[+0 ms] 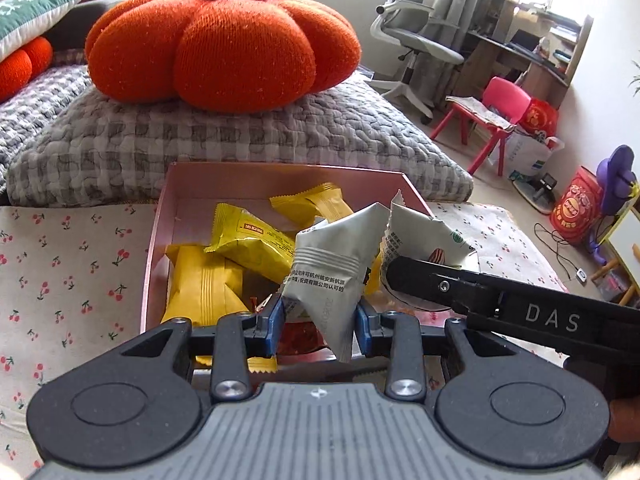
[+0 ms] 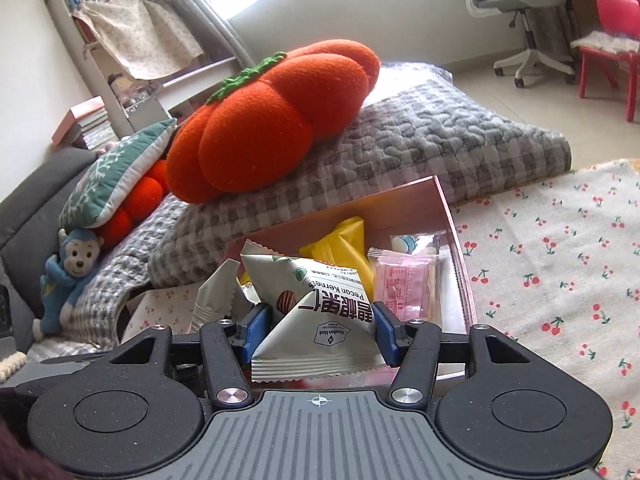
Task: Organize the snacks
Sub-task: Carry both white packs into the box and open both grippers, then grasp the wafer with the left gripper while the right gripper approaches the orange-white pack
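Each hand-held gripper clamped a white packet over the pink box (image 1: pixel 160 216): left (image 1: pixel 319 312) gripped one packet (image 1: pixel 324 276), right (image 2: pixel 316 326) gripped the pecan packet (image 2: pixel 320 312).

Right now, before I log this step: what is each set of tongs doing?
Left tongs: closed on a grey-white snack packet.
Right tongs: closed on a white pecan kernel packet.

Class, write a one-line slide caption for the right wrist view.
Right tool grips a white pecan kernel packet above a pink box of yellow and pink snacks, beside a pumpkin cushion.
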Demonstrator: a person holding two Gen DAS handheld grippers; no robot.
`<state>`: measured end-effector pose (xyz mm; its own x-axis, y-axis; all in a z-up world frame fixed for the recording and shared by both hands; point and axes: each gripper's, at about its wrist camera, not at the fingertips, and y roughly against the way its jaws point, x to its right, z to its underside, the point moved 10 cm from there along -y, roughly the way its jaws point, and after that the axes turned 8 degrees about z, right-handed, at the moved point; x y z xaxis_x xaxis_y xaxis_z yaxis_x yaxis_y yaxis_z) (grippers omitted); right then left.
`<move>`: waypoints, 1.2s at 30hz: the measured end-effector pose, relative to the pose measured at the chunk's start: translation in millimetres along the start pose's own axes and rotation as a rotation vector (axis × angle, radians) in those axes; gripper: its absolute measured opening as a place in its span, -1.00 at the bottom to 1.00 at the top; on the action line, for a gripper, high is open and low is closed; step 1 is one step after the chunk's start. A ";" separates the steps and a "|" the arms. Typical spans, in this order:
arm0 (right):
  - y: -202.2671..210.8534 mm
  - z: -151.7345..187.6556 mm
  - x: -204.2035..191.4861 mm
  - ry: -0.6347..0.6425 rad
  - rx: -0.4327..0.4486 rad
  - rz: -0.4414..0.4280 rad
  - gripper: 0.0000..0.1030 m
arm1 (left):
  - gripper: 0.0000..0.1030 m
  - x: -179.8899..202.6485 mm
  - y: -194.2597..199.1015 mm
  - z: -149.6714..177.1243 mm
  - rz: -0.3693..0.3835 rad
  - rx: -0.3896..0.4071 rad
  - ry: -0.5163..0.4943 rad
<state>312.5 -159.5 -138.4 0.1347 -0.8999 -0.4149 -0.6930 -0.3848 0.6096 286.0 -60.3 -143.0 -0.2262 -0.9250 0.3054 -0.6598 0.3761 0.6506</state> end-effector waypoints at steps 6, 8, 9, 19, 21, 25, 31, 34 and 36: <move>-23.7 -2.3 -0.9 -0.015 -0.009 -0.002 0.07 | -0.34 -8.2 -8.3 -4.5 -0.021 0.012 -0.038; -28.7 -3.4 -4.9 0.018 0.006 0.013 0.09 | -0.32 -10.5 -13.5 -5.8 -0.028 0.001 -0.046; -31.3 -4.0 -6.8 0.032 0.011 0.020 0.09 | -0.32 -11.9 -16.0 -6.7 -0.034 -0.004 -0.054; -4.3 -20.0 2.7 -0.008 0.099 0.009 0.58 | 0.29 -26.9 9.9 -10.9 0.009 0.031 -0.046; 8.6 -21.3 9.4 -0.038 0.110 0.007 0.59 | 0.40 -27.9 30.8 -10.5 0.007 0.073 -0.031; 32.1 -14.7 19.1 -0.078 0.101 0.009 0.58 | 0.35 -32.6 68.6 -3.9 0.021 0.104 0.036; 80.6 13.4 28.9 -0.107 0.069 0.013 0.59 | 0.36 -50.4 114.9 28.1 -0.010 0.111 0.151; 103.5 31.2 32.4 -0.111 0.034 0.010 0.58 | 0.38 -56.3 129.9 57.7 -0.022 0.078 0.222; 115.6 47.2 32.2 -0.088 0.006 0.034 0.62 | 0.38 -53.7 137.5 79.8 -0.049 0.044 0.237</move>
<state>203.3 -223.2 -113.2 0.0485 -0.8909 -0.4515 -0.7006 -0.3526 0.6204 150.2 36.7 -125.5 -0.0220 -0.9017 0.4318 -0.6980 0.3231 0.6391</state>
